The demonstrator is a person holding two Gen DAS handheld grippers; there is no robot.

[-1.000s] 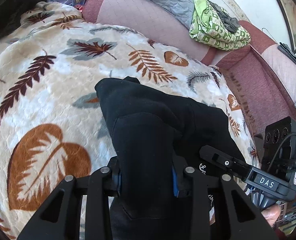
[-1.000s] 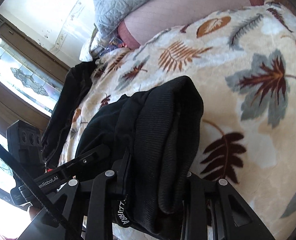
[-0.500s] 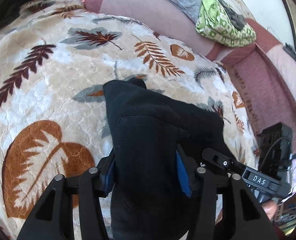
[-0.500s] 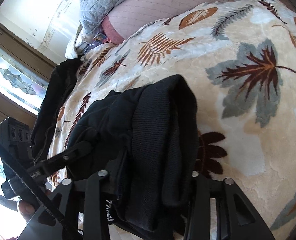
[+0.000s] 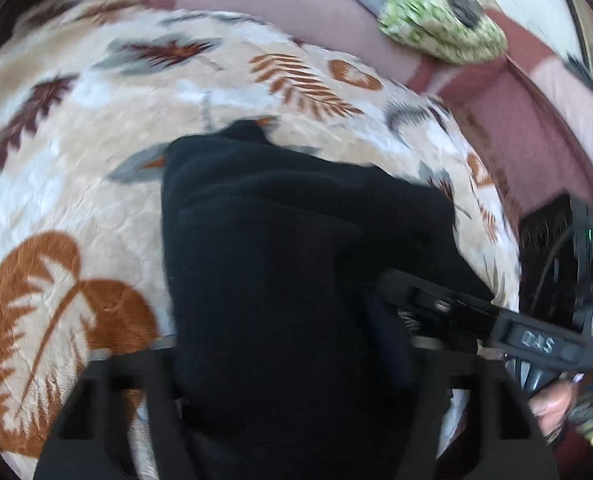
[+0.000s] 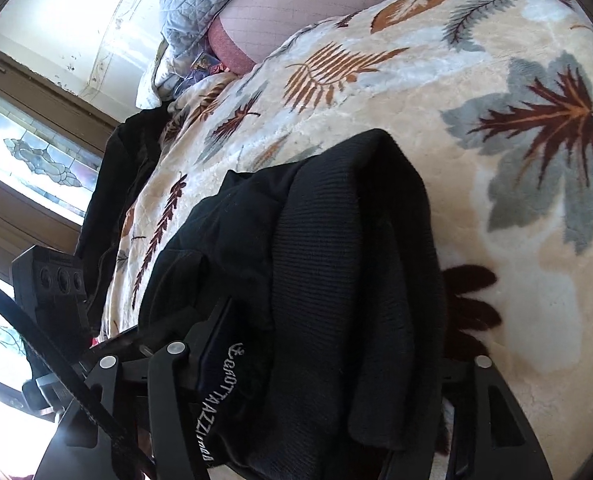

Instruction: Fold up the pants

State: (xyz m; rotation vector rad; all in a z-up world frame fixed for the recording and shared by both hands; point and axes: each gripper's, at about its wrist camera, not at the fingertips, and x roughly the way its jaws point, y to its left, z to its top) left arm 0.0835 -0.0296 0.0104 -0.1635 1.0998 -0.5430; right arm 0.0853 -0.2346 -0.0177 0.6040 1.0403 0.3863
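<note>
- Left wrist view: left gripper (image 5: 292, 356), a black two-finger tool, fills the bottom edge; its jaws stand about half open around a thick fold of the black knit pants (image 5: 296, 272), and whether the pads press the cloth cannot be told through the motion blur.
- Those pants lie bunched on the cream plush blanket printed with brown, rust and grey leaves (image 5: 76, 184), their long axis running from the jaws up and away toward the middle of the picture, ending in a rounded folded edge.
- Beyond the blanket sit a dusty-pink quilted sofa back (image 5: 280, 8) and a crumpled green patterned cloth (image 5: 436, 28).
- At lower right, the right gripper (image 5: 436, 300) reaches onto the same cloth; a plate on it reads "DAS".
- Right wrist view: the right gripper (image 6: 328, 360) has its jaws opening, with ribbed black cloth bulging between the fingers (image 6: 200, 356).
- The pants (image 6: 336, 248) point up and slightly right, lengthwise away from the camera, lying on the blanket (image 6: 516, 312).
- White stitched lettering (image 6: 220, 404) runs along a band near the left finger; it seems to read "CAOTTAZZI", though this is uncertain.
- A stained-glass window (image 6: 36, 160) glows at far left.
</note>
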